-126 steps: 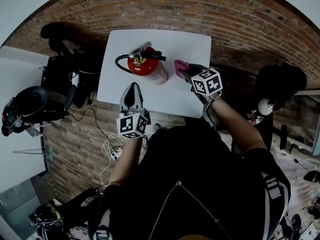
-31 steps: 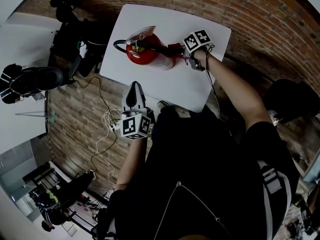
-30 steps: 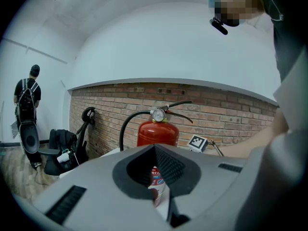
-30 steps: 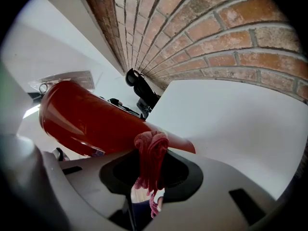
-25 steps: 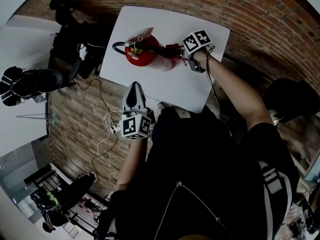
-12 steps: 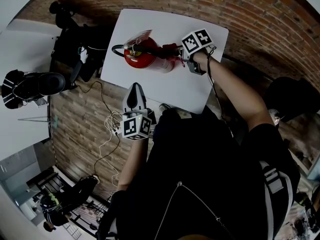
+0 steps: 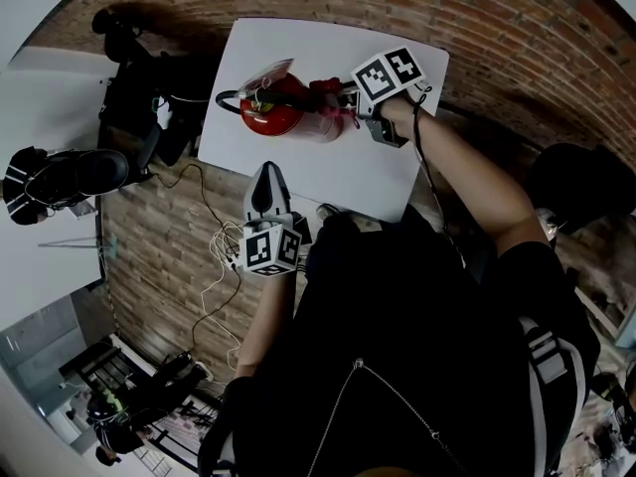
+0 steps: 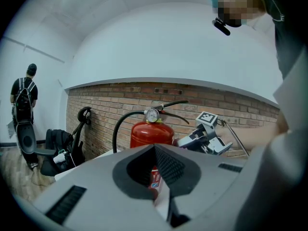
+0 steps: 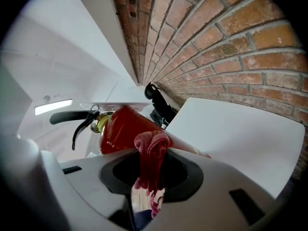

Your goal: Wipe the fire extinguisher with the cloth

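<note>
Right gripper view, right tongs (image 9: 150, 157) clamping cloth (image 9: 152, 143) against fire extinguisher (image 9: 121, 129), left tongs (image 8: 155, 149) closed, empty

Left tool (image 7: 265, 175) closed, right tool (image 7: 341, 99) clenched.

No words, brand names or numbers legible anywhere in these views.

Small blue-and-white label (image 8: 155, 177) on the body of the red fire extinguisher (image 8: 151, 134), only partly visible in the left gripper view, print too small to read. Round pressure gauge (image 8: 152, 115) at the extinguisher's top, white dial, markings too fine to make out.

Black-and-white square markers, blocky patterns only, no letters or digits, on the marker cube (image 7: 388, 73) of the right gripper (image 7: 336, 95) and on the marker cube (image 7: 270, 249) of the left gripper (image 7: 264, 179). Same kind of pattern on the one cube face visible in the left gripper view.
</note>
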A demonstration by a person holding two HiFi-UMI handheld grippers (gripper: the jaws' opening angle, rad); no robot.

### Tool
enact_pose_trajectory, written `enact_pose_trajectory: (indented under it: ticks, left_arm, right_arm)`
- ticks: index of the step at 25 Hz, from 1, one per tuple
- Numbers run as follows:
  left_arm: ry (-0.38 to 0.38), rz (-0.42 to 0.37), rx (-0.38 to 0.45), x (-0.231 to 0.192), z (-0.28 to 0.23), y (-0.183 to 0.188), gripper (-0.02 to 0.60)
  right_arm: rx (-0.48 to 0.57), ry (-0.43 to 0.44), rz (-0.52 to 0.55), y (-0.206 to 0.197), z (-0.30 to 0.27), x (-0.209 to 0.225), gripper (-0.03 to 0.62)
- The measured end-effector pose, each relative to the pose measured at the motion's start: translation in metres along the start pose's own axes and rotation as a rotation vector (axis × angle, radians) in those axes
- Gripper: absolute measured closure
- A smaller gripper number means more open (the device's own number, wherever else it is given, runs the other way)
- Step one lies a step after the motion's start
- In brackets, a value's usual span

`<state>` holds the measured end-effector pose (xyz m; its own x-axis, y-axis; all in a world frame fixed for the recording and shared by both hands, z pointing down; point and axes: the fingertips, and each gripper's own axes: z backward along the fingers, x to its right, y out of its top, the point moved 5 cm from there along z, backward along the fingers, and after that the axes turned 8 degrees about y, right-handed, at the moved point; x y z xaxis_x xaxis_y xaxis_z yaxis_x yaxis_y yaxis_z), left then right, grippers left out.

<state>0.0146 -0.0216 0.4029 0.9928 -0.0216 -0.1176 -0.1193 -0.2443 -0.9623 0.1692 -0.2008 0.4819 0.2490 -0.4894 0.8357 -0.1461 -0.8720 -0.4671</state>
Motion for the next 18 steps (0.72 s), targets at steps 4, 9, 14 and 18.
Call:
enact_pose_trajectory:
  ticks: [4, 9, 14, 18]
  left_arm:
    - [-0.007, 0.002, 0.001, 0.004, -0.003, -0.001, 0.574]
    - [-0.008, 0.001, 0.001, 0.004, -0.005, -0.001, 0.574]
    - [-0.010, 0.000, 0.003, 0.005, -0.006, 0.001, 0.574]
    - [-0.012, -0.002, 0.002, 0.004, -0.007, 0.002, 0.574]
  right_arm:
    - [0.014, 0.013, 0.035, 0.008, 0.006, -0.014, 0.474]
    - [0.032, 0.033, 0.057, 0.015, 0.012, -0.029, 0.474]
    - [0.062, 0.061, 0.083, 0.022, 0.021, -0.049, 0.474]
    - [0.083, 0.087, 0.106, 0.027, 0.026, -0.064, 0.474]
